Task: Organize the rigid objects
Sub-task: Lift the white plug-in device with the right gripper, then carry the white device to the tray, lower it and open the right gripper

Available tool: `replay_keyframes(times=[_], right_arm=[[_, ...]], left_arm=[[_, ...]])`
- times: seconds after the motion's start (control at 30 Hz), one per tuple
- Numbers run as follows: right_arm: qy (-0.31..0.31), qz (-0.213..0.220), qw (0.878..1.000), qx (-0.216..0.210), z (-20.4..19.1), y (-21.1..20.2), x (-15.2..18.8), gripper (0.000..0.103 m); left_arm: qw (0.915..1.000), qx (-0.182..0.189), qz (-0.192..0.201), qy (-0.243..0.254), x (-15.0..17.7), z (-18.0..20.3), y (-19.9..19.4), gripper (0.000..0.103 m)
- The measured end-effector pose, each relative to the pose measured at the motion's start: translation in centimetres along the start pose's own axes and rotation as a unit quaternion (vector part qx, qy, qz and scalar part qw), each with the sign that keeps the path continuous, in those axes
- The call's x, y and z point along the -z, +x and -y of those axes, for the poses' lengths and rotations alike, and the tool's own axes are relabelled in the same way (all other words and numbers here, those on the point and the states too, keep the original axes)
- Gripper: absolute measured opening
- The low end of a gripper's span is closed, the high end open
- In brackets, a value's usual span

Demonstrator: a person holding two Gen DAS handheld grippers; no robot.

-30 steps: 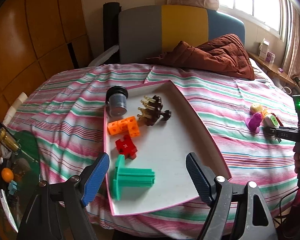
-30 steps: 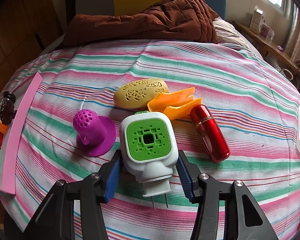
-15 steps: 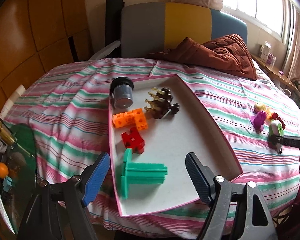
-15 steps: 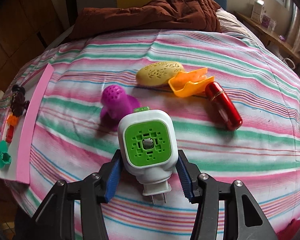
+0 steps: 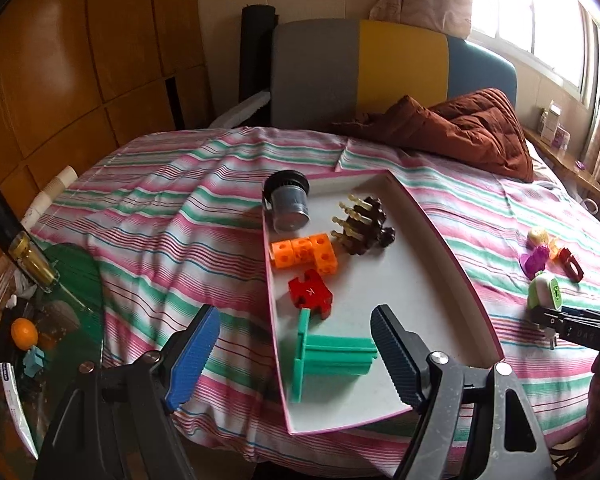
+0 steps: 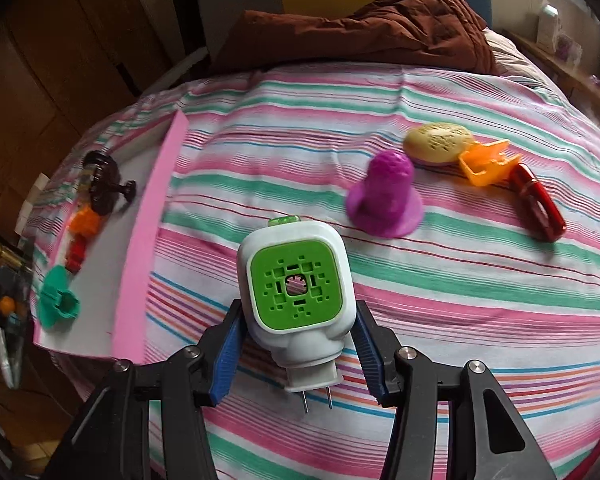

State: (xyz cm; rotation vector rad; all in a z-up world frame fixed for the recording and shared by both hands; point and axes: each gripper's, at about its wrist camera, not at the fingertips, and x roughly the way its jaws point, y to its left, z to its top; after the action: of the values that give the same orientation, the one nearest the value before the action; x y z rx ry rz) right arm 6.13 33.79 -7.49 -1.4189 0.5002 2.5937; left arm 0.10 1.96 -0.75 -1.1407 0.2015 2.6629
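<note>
Nearest in the right wrist view, the right hand-held gripper (image 6: 298,354) pinches the white plug-in device with a green face (image 6: 296,286) by its lower body, prongs pointing back toward the handle, carried above the striped bedspread (image 6: 440,292). The grip looks narrow and low on a rounded shell, so the device could pivot or slip out if it is swung quickly toward the tray. The left hand-held gripper (image 5: 296,354) hangs spread and empty over the near end of the pink-rimmed tray (image 5: 452,256).

Inside the tray, from near to far along its left side, lie a green plastic piece (image 5: 328,354), a red puzzle piece (image 5: 310,294), orange blocks (image 5: 304,254), a brown pegged toy (image 5: 364,226) and a dark jar (image 5: 288,204). The right half of the tray floor is bare, which I judge the safest landing spot. The tray's near corner overhangs the bed edge, and the soft bedding beneath could let it tip under a hard drop.

Farther right on the bedspread sit a purple cone toy (image 6: 386,200), a yellow oval (image 6: 438,142), an orange scoop (image 6: 486,162) and a red tube (image 6: 538,210), well apart from the tray.
</note>
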Motion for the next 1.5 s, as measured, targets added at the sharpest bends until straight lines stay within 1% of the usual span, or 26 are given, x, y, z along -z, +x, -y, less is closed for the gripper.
replay_keyframes(times=[0.07,0.27,0.43,0.7,0.73,0.8,1.0,1.07,1.2,1.27,1.4,1.5], right_arm=[[0.004,0.006,1.000,-0.011,-0.7,-0.2,-0.4,0.052],[-0.007,0.010,1.000,-0.012,-2.3,-0.2,-1.1,0.052],[-0.010,0.024,0.999,-0.023,-3.8,-0.8,-1.7,0.052],[-0.063,0.046,0.995,-0.054,-9.1,-2.0,-2.5,0.052],[-0.076,0.045,0.994,-0.066,-9.8,-2.1,-2.5,0.052],[-0.090,0.043,0.992,-0.076,-11.3,-1.9,-2.6,0.052],[-0.123,0.031,0.988,-0.092,-15.1,-0.6,-2.8,0.052],[-0.129,0.028,0.987,-0.094,-15.8,-0.1,-2.9,0.052],[-0.141,0.021,0.986,-0.086,-17.3,1.1,-3.1,0.052],[-0.141,0.016,0.987,-0.075,-17.9,2.1,-3.5,0.052],[-0.136,-0.009,0.989,-0.062,-19.2,4.9,-4.3,0.052],[-0.132,-0.033,0.989,-0.057,-20.3,6.8,-4.1,0.053]], left_arm=[[1.0000,0.000,0.001,-0.002,-0.1,-0.3,-0.1,0.079],[0.9999,0.001,-0.001,-0.012,0.2,-1.2,-0.1,0.079],[0.9998,-0.001,-0.007,-0.020,0.6,-1.9,0.1,0.079],[0.9995,-0.006,-0.005,-0.031,0.9,-2.8,0.0,0.079],[0.9994,-0.007,-0.005,-0.033,0.9,-3.0,0.0,0.079],[0.9994,-0.008,-0.007,-0.034,1.0,-3.2,0.0,0.079],[0.9989,-0.012,-0.011,-0.044,1.2,-4.0,0.3,0.079],[0.9987,-0.012,-0.013,-0.048,1.3,-4.3,0.4,0.079],[0.9982,-0.014,-0.018,-0.056,1.4,-4.9,0.8,0.079],[0.9979,-0.017,-0.018,-0.061,1.5,-5.2,0.9,0.079],[0.9968,-0.022,-0.021,-0.074,1.5,-6.0,1.3,0.079],[0.9959,-0.030,-0.024,-0.082,1.6,-6.7,1.6,0.079]])
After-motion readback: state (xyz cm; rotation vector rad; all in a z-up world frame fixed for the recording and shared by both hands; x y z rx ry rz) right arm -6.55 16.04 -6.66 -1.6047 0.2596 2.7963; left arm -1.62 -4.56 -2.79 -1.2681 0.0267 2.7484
